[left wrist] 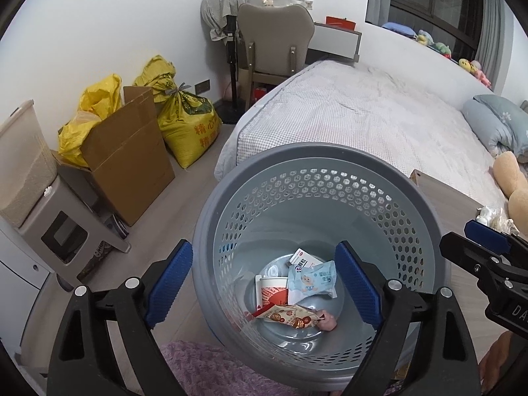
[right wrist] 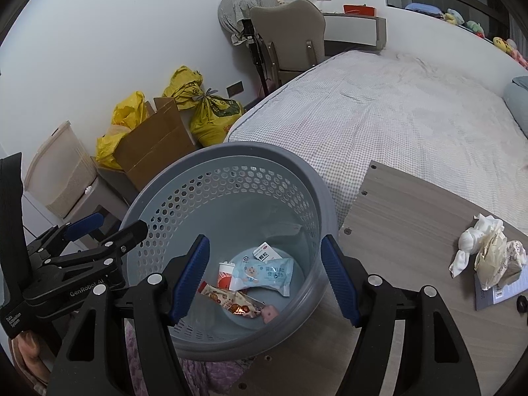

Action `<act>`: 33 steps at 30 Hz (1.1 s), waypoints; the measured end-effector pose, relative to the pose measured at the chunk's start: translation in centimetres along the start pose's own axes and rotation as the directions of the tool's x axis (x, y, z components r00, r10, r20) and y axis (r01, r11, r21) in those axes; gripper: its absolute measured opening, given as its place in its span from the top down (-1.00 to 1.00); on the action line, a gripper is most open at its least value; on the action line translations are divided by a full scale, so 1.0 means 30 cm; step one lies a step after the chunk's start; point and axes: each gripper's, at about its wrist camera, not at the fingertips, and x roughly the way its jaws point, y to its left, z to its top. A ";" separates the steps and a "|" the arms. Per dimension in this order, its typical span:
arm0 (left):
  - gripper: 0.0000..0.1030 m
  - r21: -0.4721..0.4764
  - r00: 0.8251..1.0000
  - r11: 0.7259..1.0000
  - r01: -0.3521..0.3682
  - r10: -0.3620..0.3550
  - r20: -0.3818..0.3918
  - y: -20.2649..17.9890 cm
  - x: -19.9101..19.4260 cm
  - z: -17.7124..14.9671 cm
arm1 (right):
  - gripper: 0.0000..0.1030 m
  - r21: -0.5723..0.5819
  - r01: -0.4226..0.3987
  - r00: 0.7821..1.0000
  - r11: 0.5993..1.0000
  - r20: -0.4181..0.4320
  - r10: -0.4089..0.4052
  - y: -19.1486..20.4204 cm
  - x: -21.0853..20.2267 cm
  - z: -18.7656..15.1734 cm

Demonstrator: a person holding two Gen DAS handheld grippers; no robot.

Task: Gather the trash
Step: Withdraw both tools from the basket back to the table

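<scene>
Left gripper (left wrist: 264, 285): jaws stand wide apart above the bin's mouth; nothing lies between the blue pads.
Right gripper (right wrist: 265, 280): jaws apart, poised over the bin's right half; the pads grip nothing.
Waste bin (left wrist: 330, 160): grey-blue, round, perforated wall, upright beside the bed, its near rim against the wooden board.
Bin contents: a pale blue wipes packet (left wrist: 312, 279) on top of a red and white cup (left wrist: 272, 292); a small white box (left wrist: 302, 257) behind them; a printed snack wrapper (left wrist: 290, 318) in front; a small pink piece (left wrist: 326, 323) just beside the wrapper.
Uncollected trash: a white crumpled tissue (right wrist: 475, 241) and a creased paper wrapper (right wrist: 498, 259), touching, on the wooden board (right wrist: 396, 217), well to the right of the bin. The wrapper rests partly on a printed sheet (right wrist: 505, 292).
Bed (left wrist: 363, 112): checked cover, bare in the middle; grey pillow at its far right end.
Floor clutter: cardboard box (left wrist: 128, 155) and yellow sacks (left wrist: 184, 122) against the wall, left of the bed.
Person: part of a hand (right wrist: 28, 353) shows behind the left gripper's body.
</scene>
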 end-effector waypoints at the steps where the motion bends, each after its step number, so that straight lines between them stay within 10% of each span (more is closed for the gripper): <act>1: -0.70 0.001 1.000 1.000 0.000 0.000 0.002 -0.001 -0.005 -0.001 | -0.30 0.000 0.003 1.000 1.000 0.004 -0.003 -0.001 -0.009 -0.004; 33: -0.87 0.128 0.988 0.980 0.154 -0.154 -0.012 -0.391 -0.129 -0.094 | -0.39 0.207 0.195 0.976 0.959 0.058 -0.211 -0.419 -0.379 -0.264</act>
